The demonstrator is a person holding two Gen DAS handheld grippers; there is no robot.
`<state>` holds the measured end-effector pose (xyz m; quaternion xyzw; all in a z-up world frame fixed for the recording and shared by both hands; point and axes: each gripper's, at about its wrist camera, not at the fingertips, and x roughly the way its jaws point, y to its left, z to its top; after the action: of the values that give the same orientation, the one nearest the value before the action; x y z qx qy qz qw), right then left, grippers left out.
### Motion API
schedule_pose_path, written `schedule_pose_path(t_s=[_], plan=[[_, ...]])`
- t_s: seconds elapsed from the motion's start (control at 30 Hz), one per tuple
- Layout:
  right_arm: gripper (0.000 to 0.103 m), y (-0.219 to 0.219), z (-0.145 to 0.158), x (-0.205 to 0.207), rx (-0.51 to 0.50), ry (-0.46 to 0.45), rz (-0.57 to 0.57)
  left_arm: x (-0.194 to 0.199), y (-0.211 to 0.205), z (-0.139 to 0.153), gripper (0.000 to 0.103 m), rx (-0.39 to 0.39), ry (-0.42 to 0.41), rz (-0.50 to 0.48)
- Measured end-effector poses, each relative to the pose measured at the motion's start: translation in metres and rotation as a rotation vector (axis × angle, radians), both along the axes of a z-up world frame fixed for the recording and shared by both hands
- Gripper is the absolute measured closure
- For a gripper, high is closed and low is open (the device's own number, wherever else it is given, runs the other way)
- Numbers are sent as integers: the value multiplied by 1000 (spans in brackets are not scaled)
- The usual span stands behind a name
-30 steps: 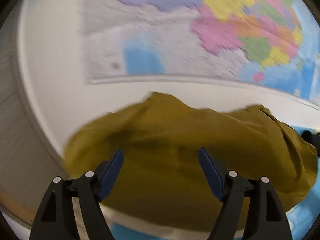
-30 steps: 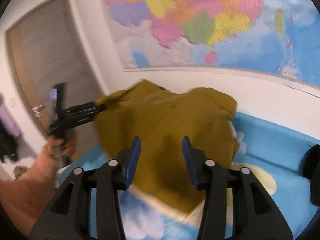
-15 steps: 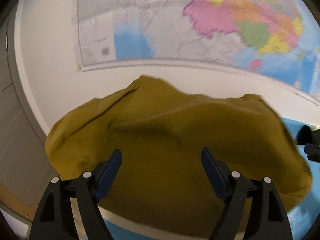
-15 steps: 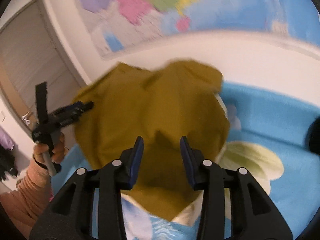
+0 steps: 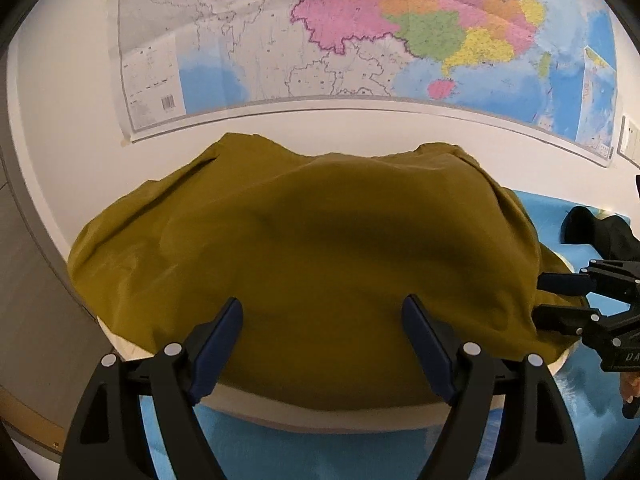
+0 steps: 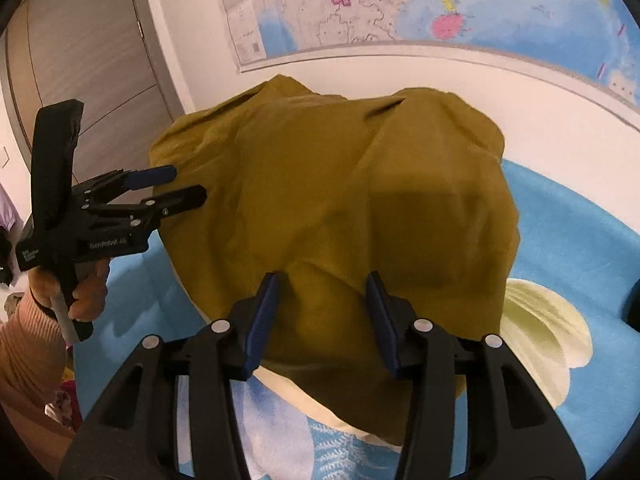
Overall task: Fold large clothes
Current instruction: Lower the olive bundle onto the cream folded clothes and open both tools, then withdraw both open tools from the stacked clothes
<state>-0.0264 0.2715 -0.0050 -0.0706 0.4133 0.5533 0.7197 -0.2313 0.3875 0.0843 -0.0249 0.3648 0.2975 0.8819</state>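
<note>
Mustard-olive garment (image 5: 320,248) lies rumpled and mounded on the blue patterned bedding, seemingly over a pillow

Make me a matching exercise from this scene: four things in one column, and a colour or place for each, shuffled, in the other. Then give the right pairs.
Things
1. garment
2. wall map
3. bed sheet
4. door

Descriptions
A. light blue with a pale printed pattern, under the cloth
B. grey-brown panels, to the left of the wall in the right wrist view
C. mustard yellow, heaped loosely on the bed
D. many-coloured, hung above the bed

Pairs: 1-C, 2-D, 3-A, 4-B
</note>
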Motion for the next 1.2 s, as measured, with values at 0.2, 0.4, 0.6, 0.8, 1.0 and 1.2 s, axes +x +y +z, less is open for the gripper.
schedule_pose_path(t_s=[0.2, 0.4, 0.6, 0.8, 1.0, 1.2], plan=[[53, -19, 14, -4, 30, -71, -53, -8, -20, 4, 7, -3, -29, 13], [49, -23, -10, 0, 5, -24, -74, -1, -36, -9, 7, -26, -28, -3], [46, -34, -13, 0, 29, 21, -100, 1, -41, -12, 7, -52, -48, 25], [46, -50, 4, -13, 65, -24, -100, -5, -55, -8, 7, -71, -83, 29], [47, -51, -5, -24, 11, -51, -81, 1, -64, -17, 7, -112, -79, 25], [45, -56, -18, -25, -11, -26, -92, 1, -71, -23, 7, -116, -82, 55]])
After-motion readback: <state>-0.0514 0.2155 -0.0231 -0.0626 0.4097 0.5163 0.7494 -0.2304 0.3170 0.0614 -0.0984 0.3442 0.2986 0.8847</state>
